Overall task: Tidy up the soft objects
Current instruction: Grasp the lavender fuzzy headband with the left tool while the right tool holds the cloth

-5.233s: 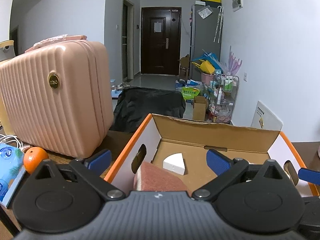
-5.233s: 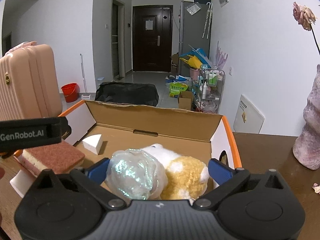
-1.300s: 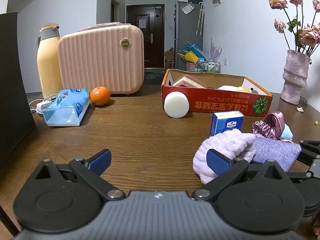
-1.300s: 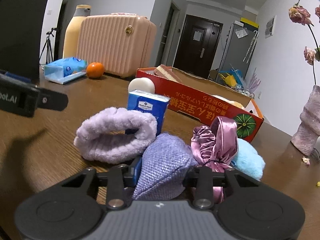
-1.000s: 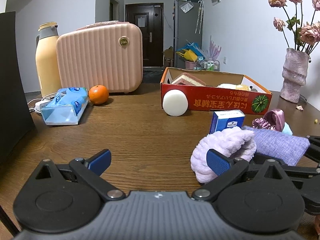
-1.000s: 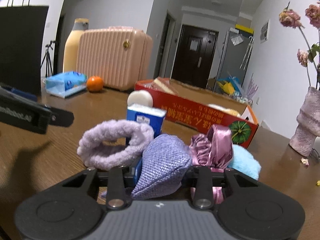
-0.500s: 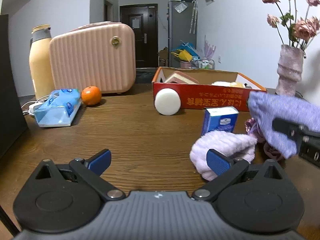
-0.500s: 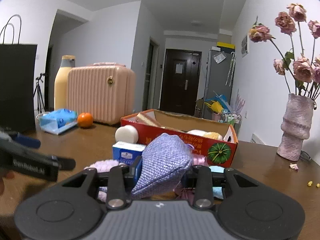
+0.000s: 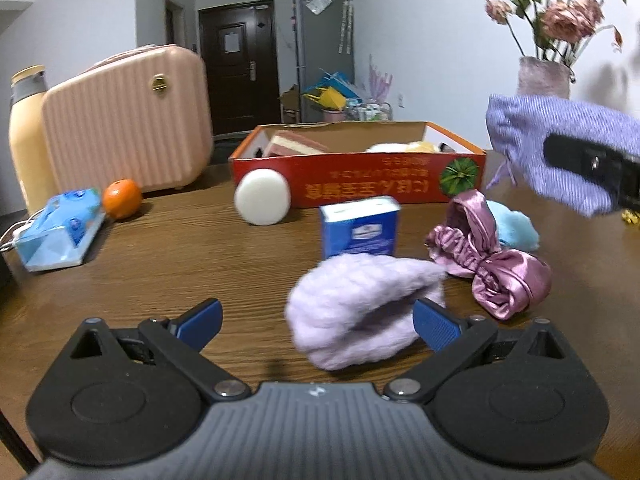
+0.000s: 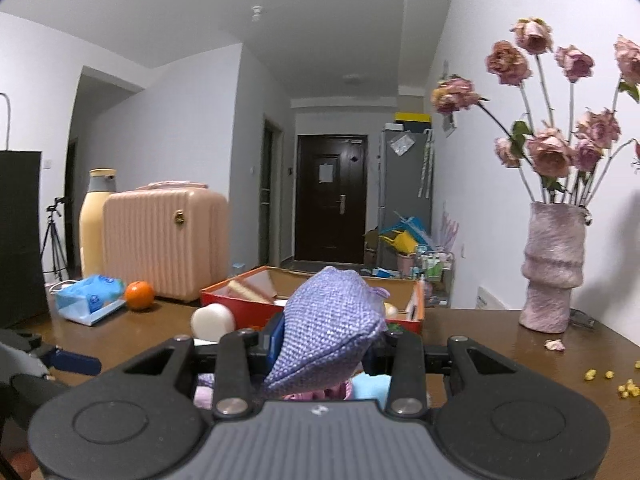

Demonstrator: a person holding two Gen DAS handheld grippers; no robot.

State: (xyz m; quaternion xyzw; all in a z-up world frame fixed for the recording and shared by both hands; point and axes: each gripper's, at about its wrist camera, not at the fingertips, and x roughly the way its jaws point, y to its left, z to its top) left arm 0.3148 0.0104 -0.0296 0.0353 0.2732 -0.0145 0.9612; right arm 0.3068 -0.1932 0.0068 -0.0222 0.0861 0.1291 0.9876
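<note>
My right gripper (image 10: 326,340) is shut on a purple knit pouch (image 10: 328,328) and holds it high above the table; the pouch also shows in the left wrist view (image 9: 560,160). My left gripper (image 9: 316,322) is open, its jaws on either side of a fluffy lilac headband (image 9: 360,308) on the table. A pink satin scrunchie (image 9: 488,256) and a light blue fluffy item (image 9: 516,228) lie to the right. The red cardboard box (image 9: 360,188) behind holds a sponge (image 9: 292,146) and plush items (image 9: 404,147).
A blue carton (image 9: 360,232) stands behind the headband. A white round sponge (image 9: 262,196) leans on the box. An orange (image 9: 122,198), tissue pack (image 9: 60,228), pink suitcase (image 9: 128,120) and bottle (image 9: 28,136) stand left. A vase of flowers (image 10: 554,268) stands right.
My right gripper has lifted the purple pouch further off the table, up and toward the box. My left gripper has moved forward around the lilac headband.
</note>
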